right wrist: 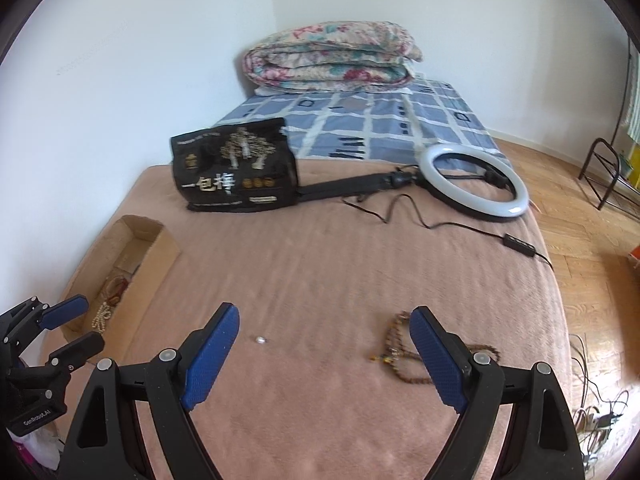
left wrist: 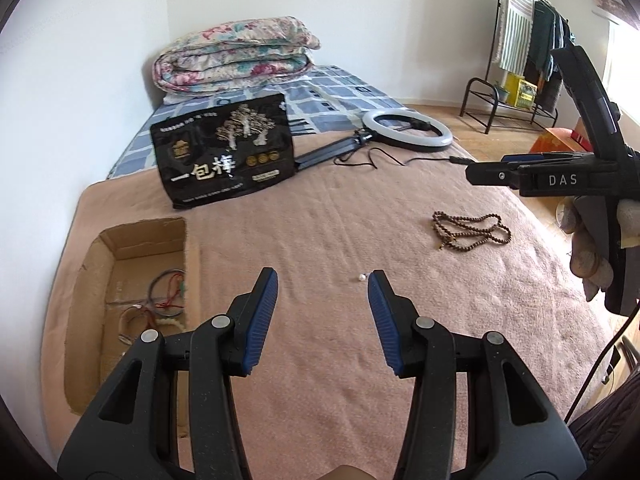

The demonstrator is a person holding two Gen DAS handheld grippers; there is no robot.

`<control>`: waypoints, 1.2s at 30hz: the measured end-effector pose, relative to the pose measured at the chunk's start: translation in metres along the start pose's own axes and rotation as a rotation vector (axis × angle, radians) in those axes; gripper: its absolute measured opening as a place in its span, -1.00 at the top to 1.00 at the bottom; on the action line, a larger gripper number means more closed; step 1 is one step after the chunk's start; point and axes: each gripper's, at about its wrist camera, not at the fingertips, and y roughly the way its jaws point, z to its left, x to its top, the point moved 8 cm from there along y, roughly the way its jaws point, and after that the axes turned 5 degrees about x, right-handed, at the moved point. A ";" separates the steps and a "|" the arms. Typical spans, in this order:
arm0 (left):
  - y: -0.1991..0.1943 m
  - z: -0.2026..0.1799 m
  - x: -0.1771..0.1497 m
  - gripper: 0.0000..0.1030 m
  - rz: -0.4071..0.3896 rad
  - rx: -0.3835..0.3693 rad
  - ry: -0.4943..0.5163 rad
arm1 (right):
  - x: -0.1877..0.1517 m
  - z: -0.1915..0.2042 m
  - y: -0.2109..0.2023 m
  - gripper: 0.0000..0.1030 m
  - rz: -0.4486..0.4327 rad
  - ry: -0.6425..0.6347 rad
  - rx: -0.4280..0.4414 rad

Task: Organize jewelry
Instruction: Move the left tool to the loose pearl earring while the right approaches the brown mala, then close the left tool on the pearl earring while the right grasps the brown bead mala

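Blue-padded jaws fill the bottom of both views. At the lower centre of the left wrist view the left gripper (left wrist: pixel 323 304) is seen partly open, nothing between its pads; at the lower centre of the right wrist view the right gripper (right wrist: pixel 325 344) is spread wide and likewise empty. Both are held over a pink blanket (left wrist: pixel 320 220) – no jewelry is gripped by either.

A cardboard box (left wrist: pixel 150 236) is seen at the left edge of the left wrist view, and several pieces are already inside it: bangles (left wrist: pixel 166 292) with red cord, and a pale bead bracelet lower down. That part of the job can be judged as done.

Two pieces are left out on the blanket. A small pearl (left wrist: pixel 362 278) lies just above and beside the left gripper's right pad, near the frame's centre. A brown bead necklace (left wrist: pixel 472 230) is coiled at centre right, well apart from the box; in the right wrist view it lies partly hidden behind the right pad.

A black bag (left wrist: pixel 224 152), a ring light (left wrist: pixel 408 130) and a folded quilt (left wrist: pixel 236 56) are seen in the upper half and are judged no part of the sorting – roughly the last two pickups remain
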 end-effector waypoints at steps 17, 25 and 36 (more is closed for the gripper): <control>0.064 -0.045 -0.011 0.07 0.099 -0.082 -0.014 | -0.023 -0.131 0.020 -0.72 0.055 0.076 -0.035; 0.090 -0.055 -0.018 0.07 0.125 -0.107 -0.020 | -0.037 -0.151 0.060 -0.71 0.171 0.034 0.019; 0.114 -0.046 -0.029 0.07 0.159 -0.103 -0.034 | -0.039 -0.167 0.113 -0.53 0.254 0.089 0.122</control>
